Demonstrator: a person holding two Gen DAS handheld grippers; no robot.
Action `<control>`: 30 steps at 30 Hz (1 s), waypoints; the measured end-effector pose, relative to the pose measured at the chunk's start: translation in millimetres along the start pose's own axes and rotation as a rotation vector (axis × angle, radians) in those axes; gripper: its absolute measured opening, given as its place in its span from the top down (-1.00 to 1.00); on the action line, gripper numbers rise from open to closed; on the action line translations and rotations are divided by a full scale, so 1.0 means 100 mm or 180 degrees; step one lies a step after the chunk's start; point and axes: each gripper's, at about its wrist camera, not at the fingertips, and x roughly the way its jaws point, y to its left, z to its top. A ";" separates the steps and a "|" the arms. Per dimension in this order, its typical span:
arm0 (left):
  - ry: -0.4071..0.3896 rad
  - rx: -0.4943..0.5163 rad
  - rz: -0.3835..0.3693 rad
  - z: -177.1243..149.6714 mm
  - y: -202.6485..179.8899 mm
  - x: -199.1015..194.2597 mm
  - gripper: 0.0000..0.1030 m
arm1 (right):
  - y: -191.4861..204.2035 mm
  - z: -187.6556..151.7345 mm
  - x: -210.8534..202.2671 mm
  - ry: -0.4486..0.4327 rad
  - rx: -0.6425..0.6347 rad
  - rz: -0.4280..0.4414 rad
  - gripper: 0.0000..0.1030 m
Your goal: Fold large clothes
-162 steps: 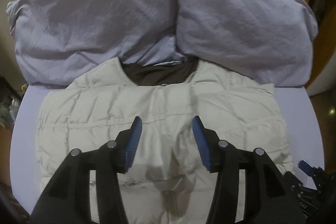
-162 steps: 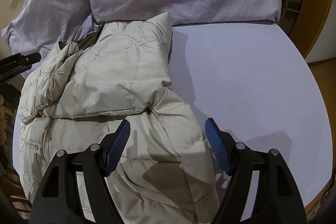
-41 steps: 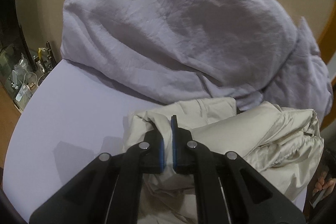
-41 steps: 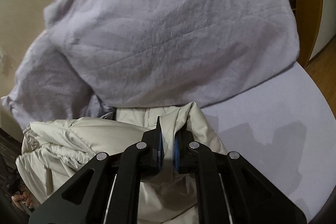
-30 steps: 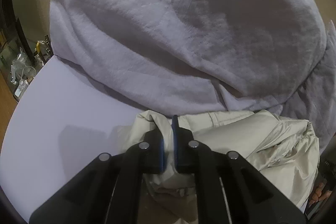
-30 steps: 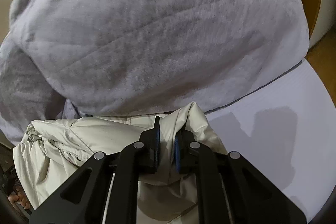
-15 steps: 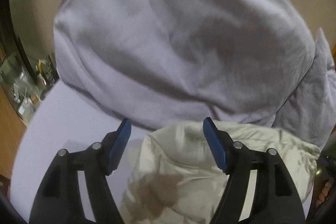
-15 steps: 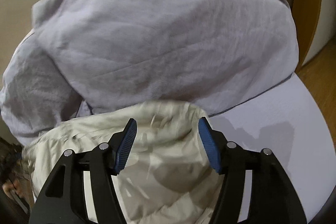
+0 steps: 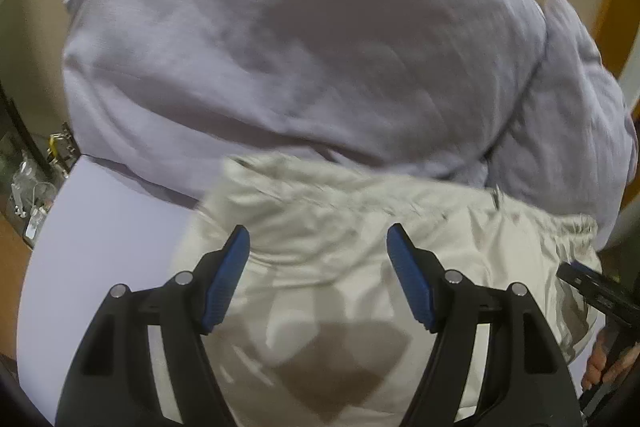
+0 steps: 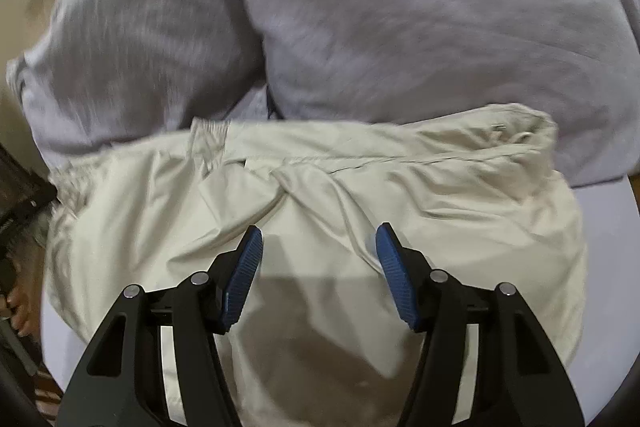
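A cream puffer jacket (image 9: pixel 340 227) lies folded over on the lilac bed sheet (image 9: pixel 100 227), its far edge against the bedding. It also shows in the right wrist view (image 10: pixel 360 179), with a hem seam running across. My left gripper (image 9: pixel 318 239) is open and empty just above the jacket's left part. My right gripper (image 10: pixel 319 239) is open and empty above the jacket's right part. The right gripper's body shows at the right edge of the left wrist view (image 9: pixel 600 291).
A big lilac duvet (image 9: pixel 300 47) is heaped behind the jacket, also in the right wrist view (image 10: pixel 400 7). Bare sheet (image 10: pixel 608 247) lies to the right. Small items stand beside the bed at the left (image 9: pixel 32 187). Wood floor and a beige wall surround.
Both grippers were shut on the jacket's edge a second ago; they let go and opened. The jacket has dropped flat, folded toward the duvet, and both grippers have pulled back a little.
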 end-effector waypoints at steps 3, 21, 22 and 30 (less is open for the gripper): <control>0.0077 0.0046 -0.0056 -0.06 -0.14 0.11 -0.38 | 0.02 0.00 0.20 0.0127 -0.0037 -0.0085 0.20; 0.0021 0.0347 -0.0014 -0.12 -0.71 0.57 -0.44 | 0.15 0.17 0.83 -0.0080 -0.0093 -0.0284 0.92; 0.0019 0.0345 0.0009 -0.11 -0.71 0.61 -0.44 | 0.15 0.20 0.85 -0.0092 -0.0096 -0.0286 0.91; 0.0043 0.0301 0.0145 -0.07 -0.70 0.90 -0.51 | 0.18 0.34 1.04 -0.0145 -0.0134 -0.0274 0.91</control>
